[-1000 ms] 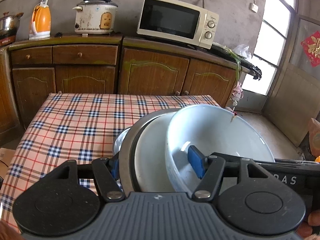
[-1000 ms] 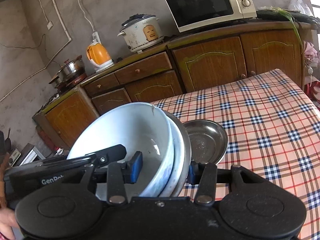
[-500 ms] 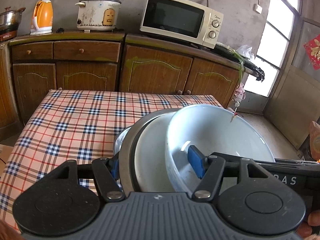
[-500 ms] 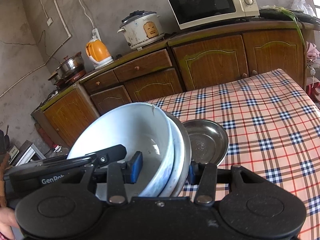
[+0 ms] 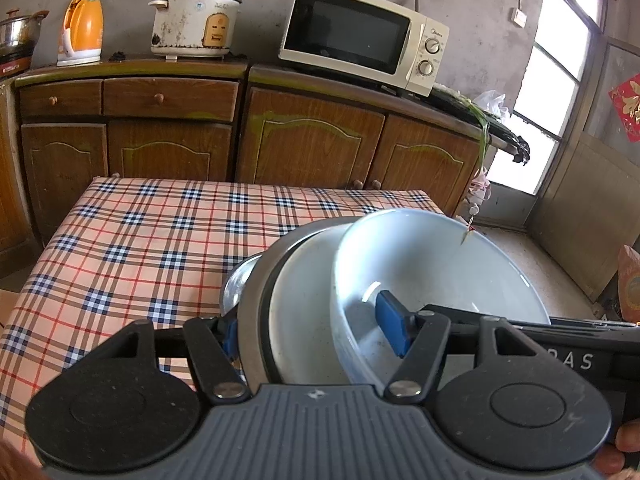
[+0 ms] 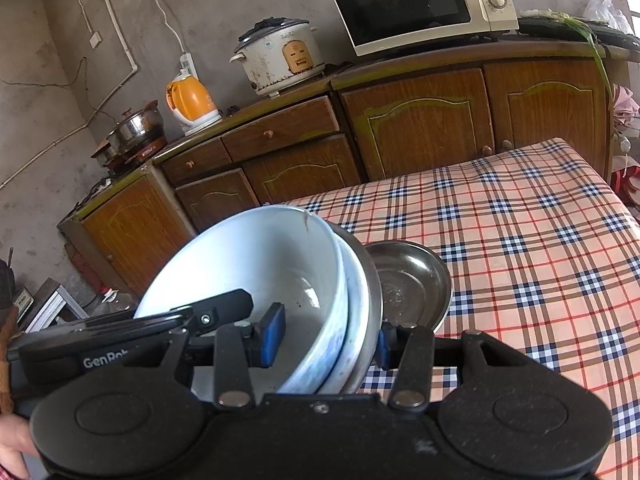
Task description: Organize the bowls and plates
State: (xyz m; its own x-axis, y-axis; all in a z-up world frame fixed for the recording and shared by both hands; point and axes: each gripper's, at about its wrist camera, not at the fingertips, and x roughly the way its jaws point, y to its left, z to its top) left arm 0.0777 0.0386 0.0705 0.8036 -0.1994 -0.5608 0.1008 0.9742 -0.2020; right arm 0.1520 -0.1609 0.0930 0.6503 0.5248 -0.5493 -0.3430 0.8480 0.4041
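Note:
A nested stack hangs above the checked table [image 5: 140, 240]: a white bowl [image 5: 440, 264] inside a second white bowl [image 5: 304, 312], inside a grey metal bowl [image 5: 256, 300]. My left gripper [image 5: 310, 332] is shut on the stack's left rim, one blue pad inside the top bowl and one outside the metal bowl. My right gripper [image 6: 327, 340] is shut on the opposite rim of the white bowl [image 6: 248, 264] the same way. A shallow steel dish [image 6: 408, 280] shows just beyond and below the stack; whether it touches the stack I cannot tell.
Wooden cabinets [image 5: 304, 140] stand behind the table, carrying a microwave [image 5: 360, 36], a rice cooker [image 5: 192, 20] and an orange kettle [image 5: 82, 28]. A steel pot [image 6: 136, 128] sits at the far left. A door and window [image 5: 552, 100] are on the right.
The background shifts slightly in both views. Both grips and the stack of bowls stand as before.

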